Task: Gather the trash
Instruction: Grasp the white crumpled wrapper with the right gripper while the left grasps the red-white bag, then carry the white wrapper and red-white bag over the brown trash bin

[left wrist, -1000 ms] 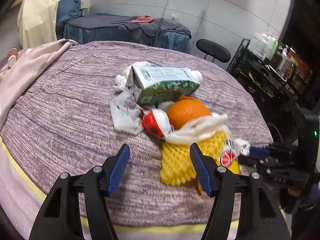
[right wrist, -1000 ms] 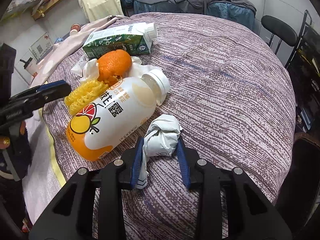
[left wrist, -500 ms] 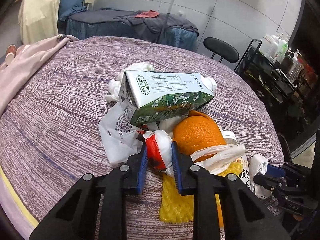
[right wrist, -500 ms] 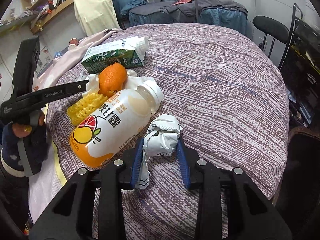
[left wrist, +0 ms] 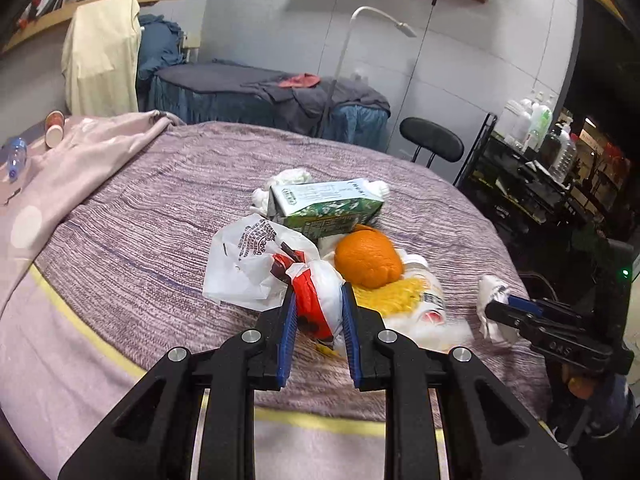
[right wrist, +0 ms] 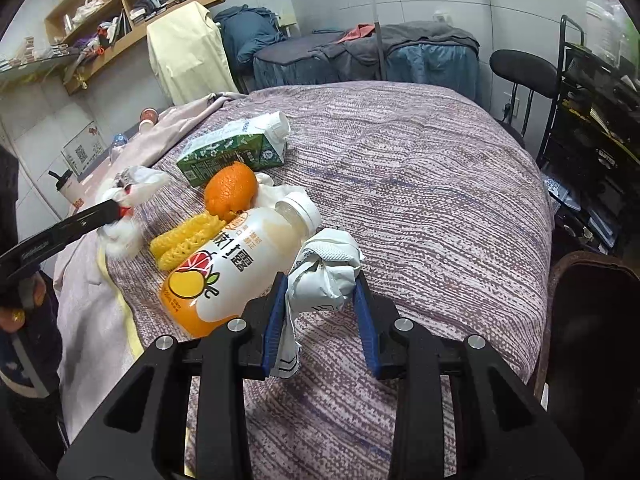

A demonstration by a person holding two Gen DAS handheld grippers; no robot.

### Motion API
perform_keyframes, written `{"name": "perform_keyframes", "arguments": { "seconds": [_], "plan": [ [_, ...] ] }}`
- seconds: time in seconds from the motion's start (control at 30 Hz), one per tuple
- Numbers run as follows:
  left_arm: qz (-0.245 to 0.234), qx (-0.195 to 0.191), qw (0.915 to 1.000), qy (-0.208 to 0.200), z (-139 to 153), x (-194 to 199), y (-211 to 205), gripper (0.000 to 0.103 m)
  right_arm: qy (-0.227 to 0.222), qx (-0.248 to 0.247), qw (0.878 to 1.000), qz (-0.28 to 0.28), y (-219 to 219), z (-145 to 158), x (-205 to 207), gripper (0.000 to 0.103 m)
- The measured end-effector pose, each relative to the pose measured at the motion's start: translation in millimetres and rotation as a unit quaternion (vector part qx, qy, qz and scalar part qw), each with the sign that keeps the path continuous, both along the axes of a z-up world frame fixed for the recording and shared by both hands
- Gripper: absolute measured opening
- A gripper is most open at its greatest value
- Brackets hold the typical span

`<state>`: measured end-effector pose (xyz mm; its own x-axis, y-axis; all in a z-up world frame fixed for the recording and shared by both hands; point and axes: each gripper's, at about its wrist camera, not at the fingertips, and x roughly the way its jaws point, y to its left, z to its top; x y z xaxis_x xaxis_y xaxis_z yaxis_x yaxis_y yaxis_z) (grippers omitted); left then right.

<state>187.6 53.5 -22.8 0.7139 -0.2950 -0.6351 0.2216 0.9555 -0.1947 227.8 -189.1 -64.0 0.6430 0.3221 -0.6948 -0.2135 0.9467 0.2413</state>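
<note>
Left wrist view: your left gripper (left wrist: 317, 322) is clamped on the red-and-white plastic bag (left wrist: 316, 292), blue pads (left wrist: 289, 334) pressing both sides. The bag's loose white part (left wrist: 248, 260) trails just left of the orange (left wrist: 368, 258). Yellow foam net (left wrist: 394, 294) sits right under the orange, touching it. Green milk carton (left wrist: 326, 208) lies on its side just behind the orange, with crumpled tissue (left wrist: 290, 178) behind that.

Right wrist view: your right gripper (right wrist: 320, 316) has a crumpled white wrapper (right wrist: 326, 276) pinched between its fingers, jaws partly closed around it. Juice bottle (right wrist: 236, 268) lies on its side in front of the orange, touching the net, just left of the wrapper. Everything rests on the purple bedspread (right wrist: 420, 200). Black chair (right wrist: 524, 68) is well behind the orange.
</note>
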Motion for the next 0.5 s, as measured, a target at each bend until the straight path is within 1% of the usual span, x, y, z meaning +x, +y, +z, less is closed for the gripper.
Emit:
{"name": "perform_keyframes", "arguments": {
  "seconds": [0.13, 0.27, 0.5],
  "plan": [
    [-0.013, 0.004, 0.9997, -0.022, 11, -25, -10, 0.021, -0.017, 0.005, 1.0, -0.003, -2, 9, -14, 0.034],
    [-0.026, 0.005, 0.9989, -0.039, 19, -41, -21, 0.021, -0.037, 0.007, 0.999, -0.009, -8, 16, -32, 0.034],
    [-0.056, -0.011, 0.9973, -0.046, 23, -59, -44, 0.021, -0.061, 0.017, 0.998, -0.029, -28, 27, -65, 0.034]
  ]
}}
